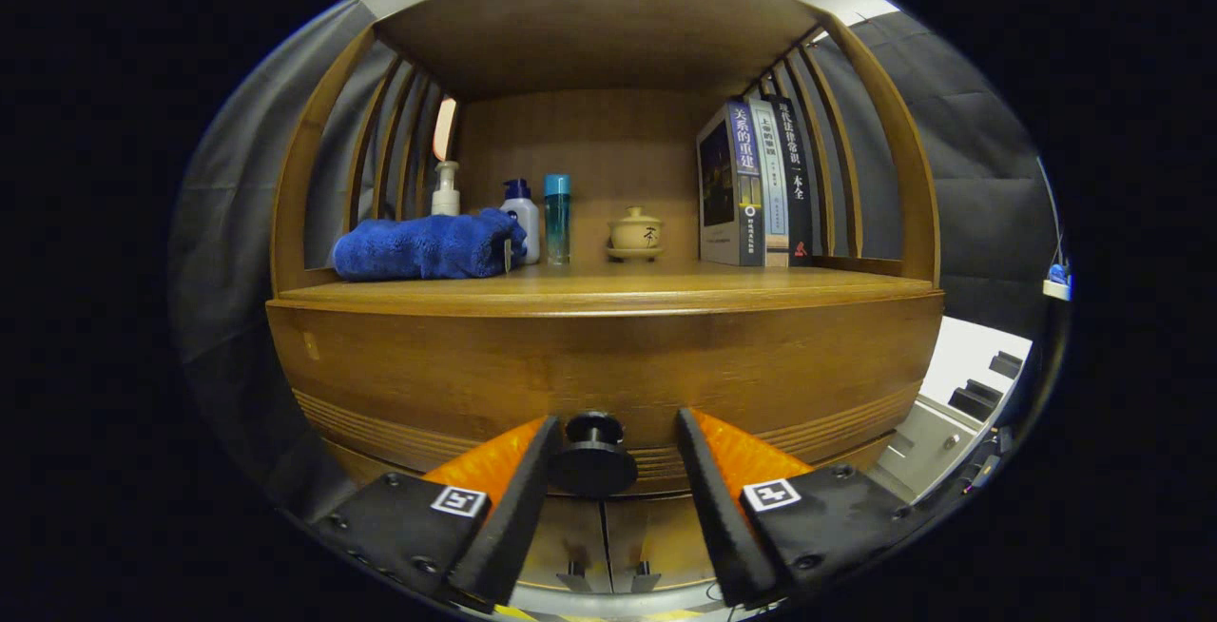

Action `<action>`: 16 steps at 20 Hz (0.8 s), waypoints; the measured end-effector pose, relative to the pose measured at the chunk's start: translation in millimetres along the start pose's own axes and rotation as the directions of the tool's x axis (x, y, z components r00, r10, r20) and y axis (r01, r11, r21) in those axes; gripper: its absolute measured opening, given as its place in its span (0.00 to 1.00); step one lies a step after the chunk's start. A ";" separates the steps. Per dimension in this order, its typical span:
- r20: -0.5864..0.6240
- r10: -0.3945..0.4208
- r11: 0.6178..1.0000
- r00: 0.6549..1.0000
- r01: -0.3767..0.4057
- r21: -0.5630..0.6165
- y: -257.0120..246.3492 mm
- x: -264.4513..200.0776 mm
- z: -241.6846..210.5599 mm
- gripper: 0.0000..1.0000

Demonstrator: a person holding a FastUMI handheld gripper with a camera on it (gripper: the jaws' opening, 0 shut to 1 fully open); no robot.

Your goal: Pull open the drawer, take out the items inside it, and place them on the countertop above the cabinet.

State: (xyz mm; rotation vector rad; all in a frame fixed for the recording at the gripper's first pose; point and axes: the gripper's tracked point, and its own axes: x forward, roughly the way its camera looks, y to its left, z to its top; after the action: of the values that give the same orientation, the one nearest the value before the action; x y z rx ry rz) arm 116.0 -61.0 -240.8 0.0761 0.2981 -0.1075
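Wooden cabinet's closed drawer front (608,365) fills the near scene, its round black knob (591,456) between the released gripper (608,441) fingers, which should clench squarely before pulling straight back.

Gripper (611,484): two fingers (509,498), long wedge shapes, widening toward camera, narrowing toward tips. Inner faces flat, lined with soft foam-like pads. Outer faces ribbed, fine diamond texture. Each finger set on flat black mount plate with rounded corners, dark screws near plate edges. One small square marker (460,500) on each plate: white field, black blocky pattern, fixed near finger base. Thin cables under right plate.
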 end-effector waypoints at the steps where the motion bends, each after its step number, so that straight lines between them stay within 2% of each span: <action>1: -0.007 0.014 1.000 1.000 -0.014 0.009 2.5 -1.3 -0.5 0.81; 4: -0.011 0.042 0.999 0.999 -0.042 0.026 10.1 1.7 -2.2 0.54; 11: -0.021 0.062 0.996 0.998 -0.061 0.059 8.5 -1.5 -3.9 0.40; 16: 0.007 0.051 0.998 0.999 -0.051 0.039 9.2 -25.2 -6.3 0.40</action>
State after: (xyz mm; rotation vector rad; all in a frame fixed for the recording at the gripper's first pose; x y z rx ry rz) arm 91.4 -49.0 -238.7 0.1226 0.2873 -0.0629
